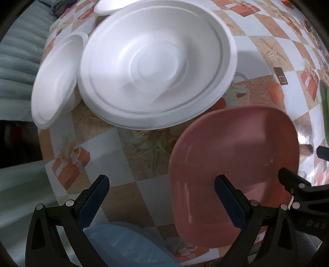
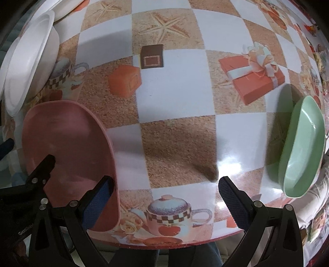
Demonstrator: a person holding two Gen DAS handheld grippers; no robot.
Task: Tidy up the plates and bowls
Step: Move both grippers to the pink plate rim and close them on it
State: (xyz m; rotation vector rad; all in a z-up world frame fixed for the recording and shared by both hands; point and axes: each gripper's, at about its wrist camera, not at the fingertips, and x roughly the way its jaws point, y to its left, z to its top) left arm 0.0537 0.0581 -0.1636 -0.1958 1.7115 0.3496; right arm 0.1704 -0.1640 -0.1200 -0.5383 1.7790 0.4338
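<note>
A table [image 2: 174, 86] under a glossy checkered oilcloth carries the whole job, w/ dishes scattered front to back. Largest is the white foam plate [image 1: 156, 67], far side of the left-wrist view, its rim overlapping a smaller white foam bowl [image 1: 55, 80] on the left; another white dish [image 1: 107, 8] sits behind. Foam looks very light, soft and easy to dent, so a gentle pinch at the rim seems best. Next, the pink plate [image 1: 234, 164] lies near the front edge, between both tools; it reads as hard plastic or ceramic, stiff, glossy, prob. slippery, so grip across the raised rim. A green bowl [image 2: 302, 147] sits at far right, well apart, also glossy; a blue dish [image 1: 131, 246] peeks in below the left tool. Left gripper [image 1: 162, 199] is spread wide, one finger over the pink plate, holding nothing. Right gripper [image 2: 164, 199] is likewise spread, empty, over bare cloth beside the pink plate.
</note>
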